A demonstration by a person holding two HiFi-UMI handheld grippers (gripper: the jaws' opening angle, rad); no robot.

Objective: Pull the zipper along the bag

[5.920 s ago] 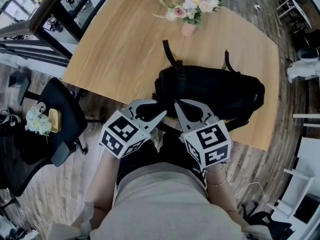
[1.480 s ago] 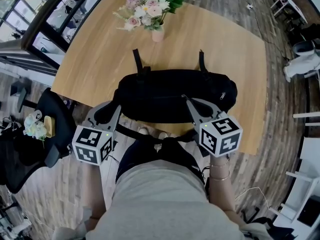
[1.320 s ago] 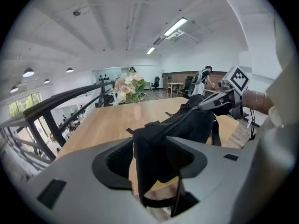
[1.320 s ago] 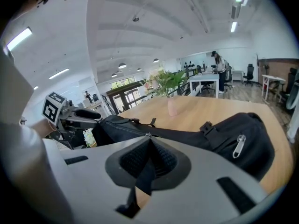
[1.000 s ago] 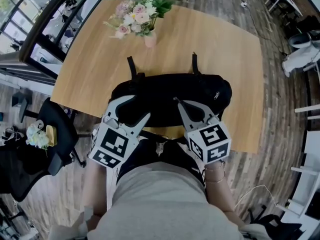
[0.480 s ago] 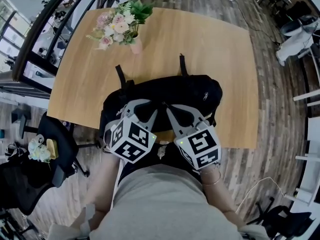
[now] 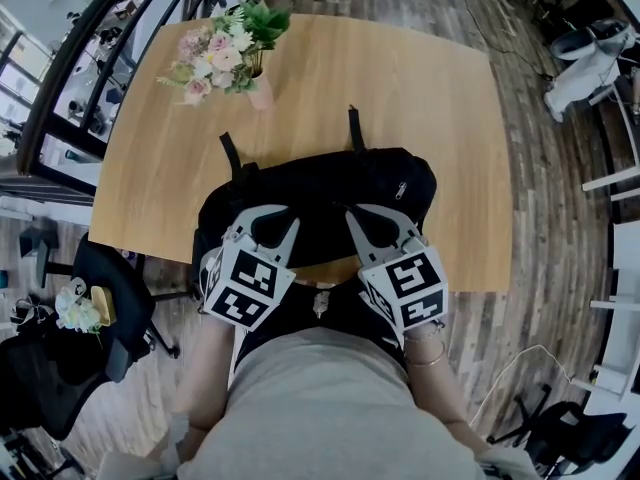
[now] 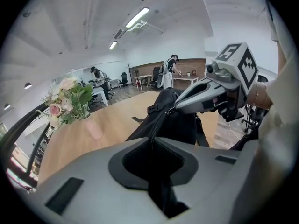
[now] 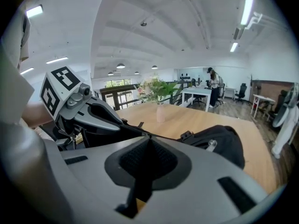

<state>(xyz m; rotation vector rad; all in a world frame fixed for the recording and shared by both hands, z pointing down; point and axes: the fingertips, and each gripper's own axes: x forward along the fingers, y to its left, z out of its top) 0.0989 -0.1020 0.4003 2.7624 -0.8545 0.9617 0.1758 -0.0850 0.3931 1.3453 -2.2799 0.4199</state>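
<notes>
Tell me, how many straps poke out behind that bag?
2. One strap leaves the bag's far left edge, near the flowers; the other leaves its far edge, further right. More may be hidden underneath.

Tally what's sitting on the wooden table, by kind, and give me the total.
Bag: 1
Vase of flowers: 1
Total: 2
</notes>
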